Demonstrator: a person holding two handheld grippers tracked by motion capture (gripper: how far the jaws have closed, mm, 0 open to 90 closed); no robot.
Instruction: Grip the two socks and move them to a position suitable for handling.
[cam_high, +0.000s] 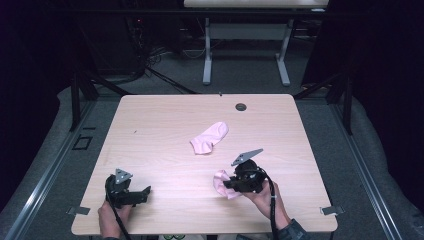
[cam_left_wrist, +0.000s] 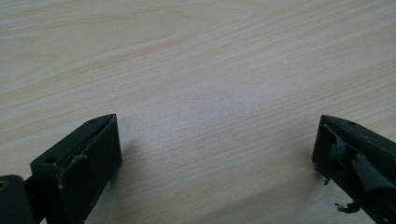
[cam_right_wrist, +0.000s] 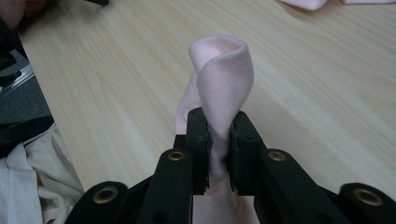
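Holding now: your right gripper (cam_high: 231, 183) has its jaws clamped on a pink sock (cam_high: 221, 182) near the front edge of the table (cam_high: 160, 125), right of centre.
Right gripper view: the two black jaws pinch that pink sock (cam_right_wrist: 223, 88) between them, and the fabric rises above the tips in a folded loop with its opening at the top.
Sock's contact with the table: from the high view you cannot tell whether the held sock is touching the wood or raised just off it.
Second sock: another pink sock (cam_high: 210, 138) lies flat near the middle of the table, beyond your right gripper and apart from it; its edge shows at the top of the right gripper view (cam_right_wrist: 308, 3).
Left gripper: your left gripper (cam_high: 145, 192) sits near the front left of the table, its jaws pointing toward your right side.
Left gripper view: its jaws stand wide apart over bare wood (cam_left_wrist: 205, 93), with nothing between them.
Hands: your left hand (cam_high: 107, 215) and right hand (cam_high: 265, 197) come in from the front edge, each around its gripper.
Table detail: a small dark round cap (cam_high: 241, 106) sits near the far edge.
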